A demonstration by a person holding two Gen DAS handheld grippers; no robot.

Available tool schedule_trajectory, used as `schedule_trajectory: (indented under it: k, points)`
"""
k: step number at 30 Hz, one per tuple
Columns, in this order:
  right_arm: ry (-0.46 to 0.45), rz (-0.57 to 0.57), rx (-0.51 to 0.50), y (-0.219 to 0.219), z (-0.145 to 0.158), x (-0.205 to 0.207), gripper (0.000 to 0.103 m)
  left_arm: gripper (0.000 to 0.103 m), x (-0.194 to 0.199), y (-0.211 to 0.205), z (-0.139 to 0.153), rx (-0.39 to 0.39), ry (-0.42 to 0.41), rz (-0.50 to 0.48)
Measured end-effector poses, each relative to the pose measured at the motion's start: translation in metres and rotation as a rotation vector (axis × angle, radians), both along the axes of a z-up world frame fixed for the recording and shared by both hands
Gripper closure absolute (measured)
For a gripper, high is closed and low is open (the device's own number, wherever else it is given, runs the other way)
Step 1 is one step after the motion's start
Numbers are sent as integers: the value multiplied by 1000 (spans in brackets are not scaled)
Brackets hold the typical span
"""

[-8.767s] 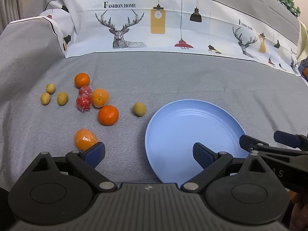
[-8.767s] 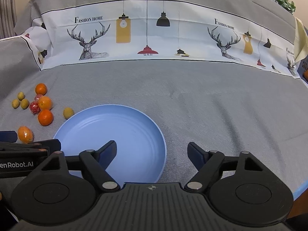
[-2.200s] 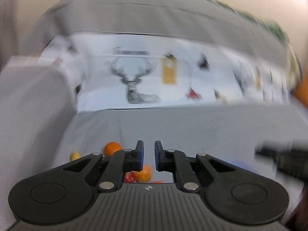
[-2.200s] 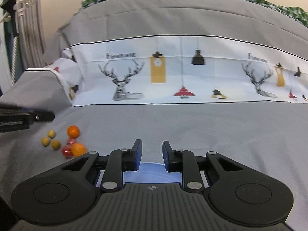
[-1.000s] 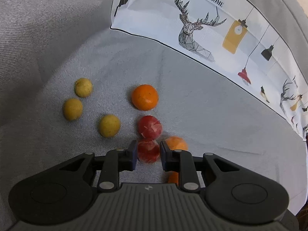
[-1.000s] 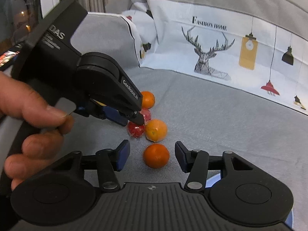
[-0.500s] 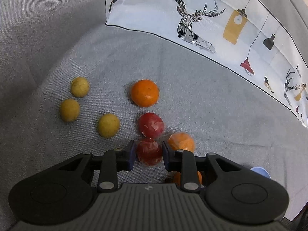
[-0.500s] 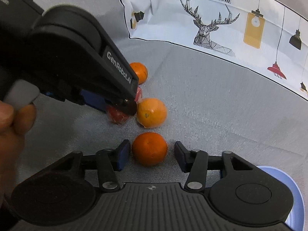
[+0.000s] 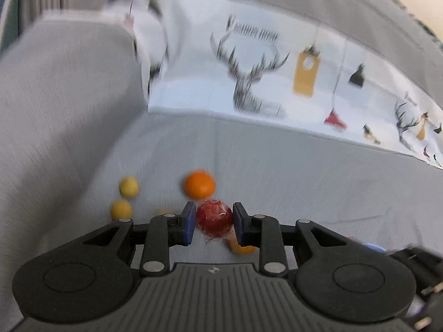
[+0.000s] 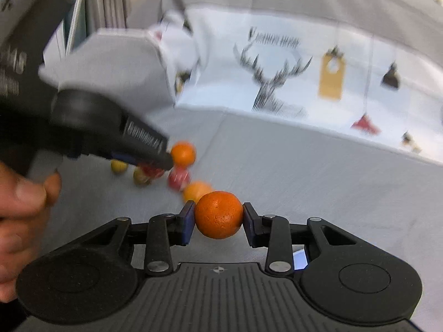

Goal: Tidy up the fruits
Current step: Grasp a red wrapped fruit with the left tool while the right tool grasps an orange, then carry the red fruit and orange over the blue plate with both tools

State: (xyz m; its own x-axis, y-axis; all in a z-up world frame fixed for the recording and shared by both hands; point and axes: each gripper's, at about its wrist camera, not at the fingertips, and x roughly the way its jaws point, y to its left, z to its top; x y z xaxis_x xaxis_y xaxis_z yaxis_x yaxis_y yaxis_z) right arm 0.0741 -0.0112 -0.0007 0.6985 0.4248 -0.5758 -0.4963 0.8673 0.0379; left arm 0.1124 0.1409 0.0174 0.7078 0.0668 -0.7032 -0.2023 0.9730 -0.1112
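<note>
My left gripper (image 9: pixel 213 222) is shut on a red fruit in clear wrap (image 9: pixel 214 219), lifted just above the grey cloth. My right gripper (image 10: pixel 218 218) is shut on a bare orange (image 10: pixel 218 214), its blue pads pressing both sides. On the cloth lie another orange (image 9: pixel 200 184), two small yellow fruits (image 9: pixel 128 186), a second red wrapped fruit (image 10: pixel 179 178) and a wrapped orange (image 10: pixel 196 191). In the right wrist view the left gripper's body (image 10: pixel 110 127) reaches in from the left over this cluster. A sliver of the blue plate (image 10: pixel 300 258) shows under the right gripper.
A person's hand (image 10: pixel 22 202) holds the left gripper at the left edge. Behind the fruit a white deer-print cloth (image 9: pixel 263 83) runs across a grey backrest. A raised grey cushion (image 9: pixel 69 96) stands on the left. Open grey cloth stretches to the right.
The right gripper has closed on the bare orange and lifted it. The left gripper has risen with the red wrapped fruit. Both views have tilted up and blurred.
</note>
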Motion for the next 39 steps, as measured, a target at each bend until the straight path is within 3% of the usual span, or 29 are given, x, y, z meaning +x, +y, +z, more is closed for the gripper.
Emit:
schedule_trajectory:
  k: [2, 7, 10, 14, 19, 28, 39]
  points:
    - [-14, -27, 33, -20, 19, -6, 65, 72, -9, -8, 11, 26, -58, -8]
    - [-67, -86, 82, -79, 56, -34, 65, 71, -34, -29, 33, -16, -147, -9]
    - [-62, -149, 120, -111, 56, -49, 65, 71, -47, -47, 37, -48, -164, -47]
    - [14, -248, 168, -145, 36, -45, 65, 71, -56, -73, 32, -70, -141, -130]
    - [23, -271, 122, -150, 20, -30, 65, 71, -51, -101, 18, 21, -121, -226]
    - [51, -296, 76, -158, 5, -21, 65, 71, -36, -92, 1, -42, -62, -212]
    - [57, -316, 69, -162, 2, -20, 65, 71, -31, -97, -4, -48, -43, -249]
